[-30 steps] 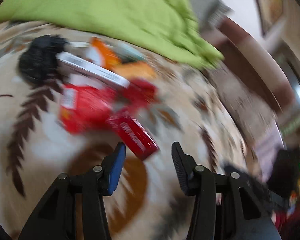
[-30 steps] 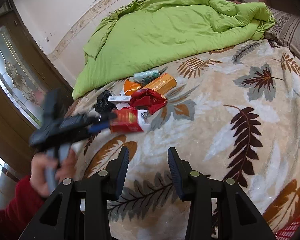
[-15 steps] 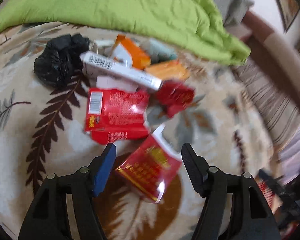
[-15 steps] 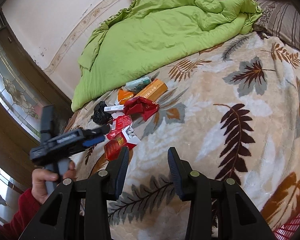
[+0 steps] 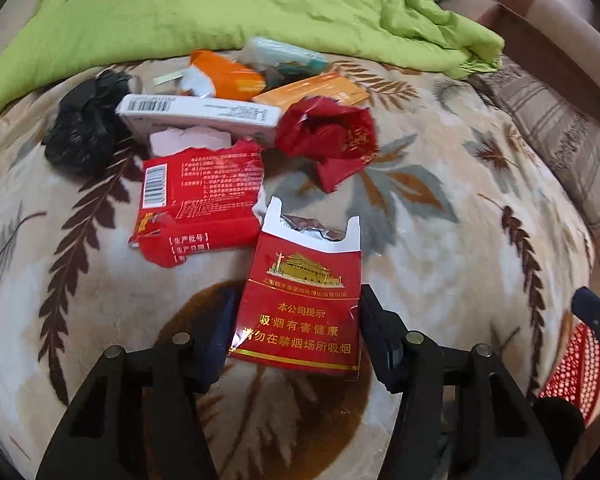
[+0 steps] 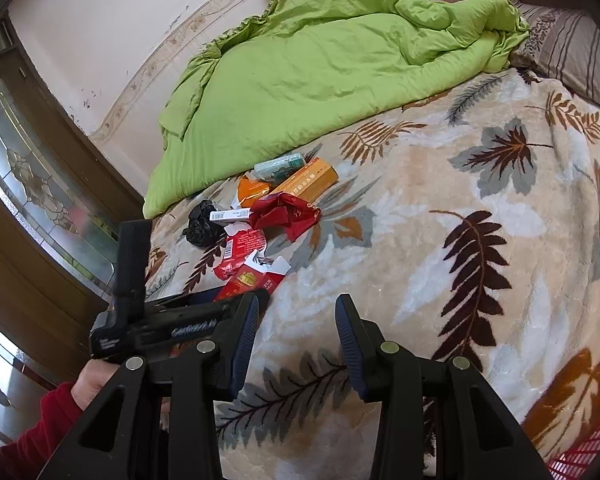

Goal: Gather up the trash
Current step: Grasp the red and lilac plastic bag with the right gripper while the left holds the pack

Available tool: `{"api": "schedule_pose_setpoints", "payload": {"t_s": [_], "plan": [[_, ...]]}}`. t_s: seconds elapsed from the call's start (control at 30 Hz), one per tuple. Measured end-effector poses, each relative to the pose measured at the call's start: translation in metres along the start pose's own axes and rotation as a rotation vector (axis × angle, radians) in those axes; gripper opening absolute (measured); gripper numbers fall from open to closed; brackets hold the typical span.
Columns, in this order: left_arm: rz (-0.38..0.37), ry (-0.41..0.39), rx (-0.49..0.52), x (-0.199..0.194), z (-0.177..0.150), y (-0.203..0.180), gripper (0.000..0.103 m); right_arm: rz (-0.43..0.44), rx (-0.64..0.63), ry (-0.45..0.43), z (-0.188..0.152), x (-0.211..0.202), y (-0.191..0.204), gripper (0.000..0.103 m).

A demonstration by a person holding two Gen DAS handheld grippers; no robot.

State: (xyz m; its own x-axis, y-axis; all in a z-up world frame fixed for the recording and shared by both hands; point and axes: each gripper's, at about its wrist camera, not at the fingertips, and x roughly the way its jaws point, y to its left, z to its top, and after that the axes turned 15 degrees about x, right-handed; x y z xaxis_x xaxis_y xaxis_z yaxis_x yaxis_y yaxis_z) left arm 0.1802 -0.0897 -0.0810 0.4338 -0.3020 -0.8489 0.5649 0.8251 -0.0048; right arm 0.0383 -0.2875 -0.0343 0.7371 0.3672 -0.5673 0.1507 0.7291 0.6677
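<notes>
left gripper straddles the red cigarette pack, jaws just closing in, pads right at its side edges but can't tell if they press yet, looks like setting up the pick. right gripper hangs half open, nothing between the jaws, parked over bare leaf blanket near side of the pack, probably waiting. beyond the pack: torn red wrapper, crumpled red foil, white box, black bag, orange boxes, then green quilt. red basket right of the pack, likely the drop spot
</notes>
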Motion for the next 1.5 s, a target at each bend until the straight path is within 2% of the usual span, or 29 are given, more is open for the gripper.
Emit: {"api": "schedule_pose_setpoints", "payload": {"t_s": [0.07, 0.13, 0.17, 0.27, 0.37, 0.43, 0.5, 0.63, 0.83, 0.93, 0.97, 1.0, 1.07, 1.1, 1.27, 1.5], "plan": [[0.026, -0.022, 0.003, -0.005, -0.004, -0.007, 0.056, 0.002, 0.004, 0.002, 0.0, 0.0, -0.001, 0.043], [0.013, -0.046, -0.033, -0.018, -0.014, -0.01, 0.056, -0.001, 0.006, 0.007, 0.001, 0.001, -0.002, 0.043], [0.001, -0.072, -0.055, -0.028, -0.02, -0.011, 0.056, -0.002, 0.006, 0.011, 0.001, 0.001, -0.002, 0.043], [0.038, -0.151, -0.069, -0.061, -0.04, -0.012, 0.056, -0.026, -0.007, 0.044, 0.002, 0.008, 0.001, 0.044], [0.191, -0.214, -0.115, -0.08, -0.056, -0.002, 0.056, -0.033, -0.081, 0.117, 0.007, 0.024, 0.012, 0.045], [0.234, -0.229, -0.173, -0.084, -0.059, 0.01, 0.056, -0.068, -0.165, 0.117, 0.016, 0.038, 0.023, 0.045], [0.27, -0.245, -0.213, -0.085, -0.06, 0.019, 0.056, -0.068, -0.238, 0.14, 0.029, 0.056, 0.033, 0.045], [0.294, -0.234, -0.243, -0.078, -0.059, 0.029, 0.056, -0.154, -0.46, 0.149, 0.05, 0.106, 0.053, 0.049], [0.281, -0.216, -0.238, -0.066, -0.056, 0.031, 0.056, -0.208, -0.539, 0.191, 0.079, 0.172, 0.056, 0.049], [0.28, -0.226, -0.237, -0.066, -0.055, 0.032, 0.056, -0.231, -0.592, 0.215, 0.079, 0.196, 0.058, 0.049], [0.285, -0.227, -0.236, -0.066, -0.054, 0.032, 0.056, -0.227, -0.595, 0.221, 0.079, 0.203, 0.058, 0.049], [0.287, -0.227, -0.234, -0.066, -0.054, 0.031, 0.056, -0.221, -0.587, 0.23, 0.078, 0.209, 0.057, 0.041], [0.284, -0.228, -0.224, -0.065, -0.053, 0.029, 0.056, -0.239, -0.561, 0.231, 0.076, 0.215, 0.055, 0.015], [0.286, -0.231, -0.219, -0.066, -0.053, 0.028, 0.056, -0.225, -0.533, 0.218, 0.074, 0.213, 0.055, 0.011], [0.28, -0.241, -0.202, -0.067, -0.052, 0.026, 0.056, -0.187, -0.401, 0.138, 0.063, 0.181, 0.053, 0.009], [0.28, -0.262, -0.19, -0.073, -0.053, 0.021, 0.056, -0.138, -0.305, 0.134, 0.039, 0.127, 0.056, 0.009]]}}
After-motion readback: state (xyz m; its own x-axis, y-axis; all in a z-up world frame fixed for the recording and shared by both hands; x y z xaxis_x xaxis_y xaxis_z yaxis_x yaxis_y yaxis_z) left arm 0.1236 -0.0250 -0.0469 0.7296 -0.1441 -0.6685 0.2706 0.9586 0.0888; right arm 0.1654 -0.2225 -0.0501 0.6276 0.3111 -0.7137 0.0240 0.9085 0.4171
